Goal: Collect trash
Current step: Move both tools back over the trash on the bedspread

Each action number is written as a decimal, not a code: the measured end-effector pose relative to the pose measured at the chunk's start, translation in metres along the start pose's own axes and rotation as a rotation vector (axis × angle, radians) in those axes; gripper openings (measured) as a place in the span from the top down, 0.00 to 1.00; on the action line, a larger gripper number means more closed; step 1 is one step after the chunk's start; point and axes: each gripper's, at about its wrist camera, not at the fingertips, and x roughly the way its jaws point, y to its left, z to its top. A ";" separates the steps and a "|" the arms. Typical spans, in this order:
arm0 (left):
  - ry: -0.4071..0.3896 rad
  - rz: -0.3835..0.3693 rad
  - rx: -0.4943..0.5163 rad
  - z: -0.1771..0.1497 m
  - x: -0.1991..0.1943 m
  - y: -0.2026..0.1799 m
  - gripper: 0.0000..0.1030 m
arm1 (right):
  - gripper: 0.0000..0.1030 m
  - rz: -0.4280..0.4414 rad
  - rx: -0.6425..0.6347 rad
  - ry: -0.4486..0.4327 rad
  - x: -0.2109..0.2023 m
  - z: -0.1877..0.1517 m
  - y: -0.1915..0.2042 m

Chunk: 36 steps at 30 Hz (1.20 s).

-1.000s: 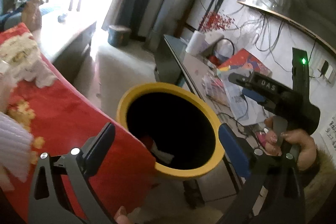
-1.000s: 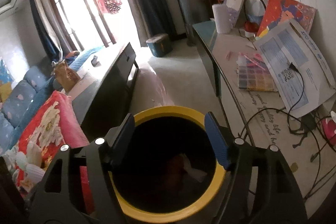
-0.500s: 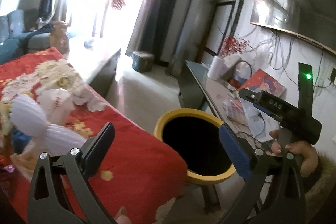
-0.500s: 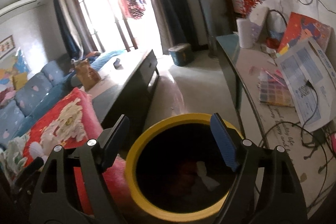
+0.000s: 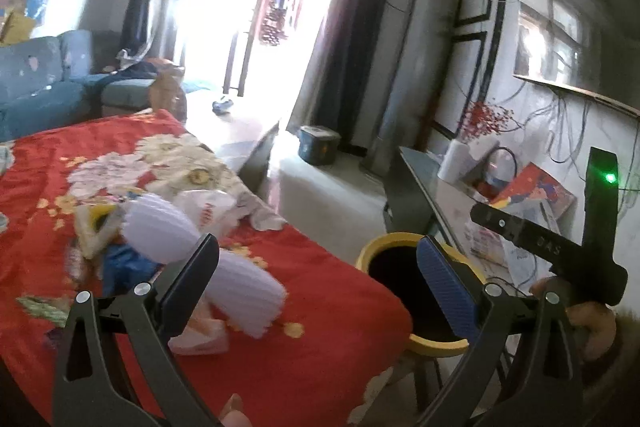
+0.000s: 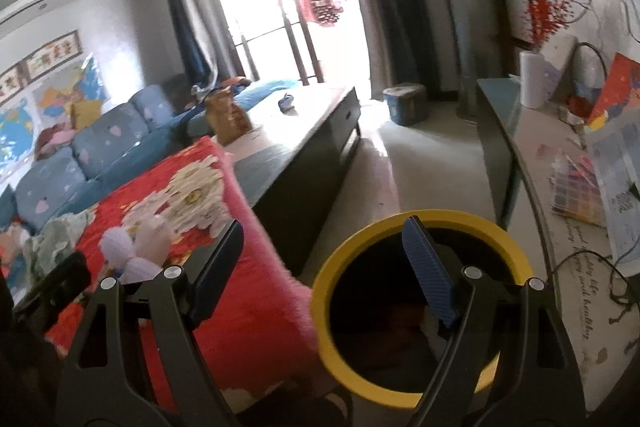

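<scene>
left gripper (image 5: 318, 277): my fingers spread, empty
right gripper (image 6: 326, 263): mine too, gaping, empty
yellow bin (image 6: 424, 303): under right, 5 o'clock
foam sleeves (image 5: 200, 247): on red cloth (image 5: 320, 327), 9 o'clock

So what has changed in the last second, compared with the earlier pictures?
The left tongs swung away from the yellow-rimmed round bin toward the litter of white ribbed paper on the red flowered blanket. The right tongs shifted slightly left above the bin. Both stay open and empty; the bin has not moved.
</scene>
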 end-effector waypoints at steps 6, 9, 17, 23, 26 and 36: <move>-0.042 0.071 -0.023 0.007 -0.018 0.022 0.06 | 0.29 0.046 -0.047 0.024 0.002 -0.005 0.019; -0.062 0.106 -0.029 0.011 -0.026 0.033 0.06 | 0.29 0.070 -0.075 0.042 0.004 -0.009 0.030; -0.090 0.177 -0.049 0.019 -0.046 0.062 0.06 | 0.29 0.152 -0.150 0.088 0.007 -0.016 0.066; -0.094 0.205 -0.062 0.019 -0.060 0.077 0.06 | 0.29 0.197 -0.200 0.101 0.006 -0.021 0.088; -0.100 0.215 -0.072 0.021 -0.065 0.085 0.06 | 0.29 0.222 -0.219 0.111 0.008 -0.022 0.100; -0.082 0.263 -0.129 0.018 -0.081 0.118 0.06 | 0.29 0.305 -0.277 0.169 0.021 -0.027 0.135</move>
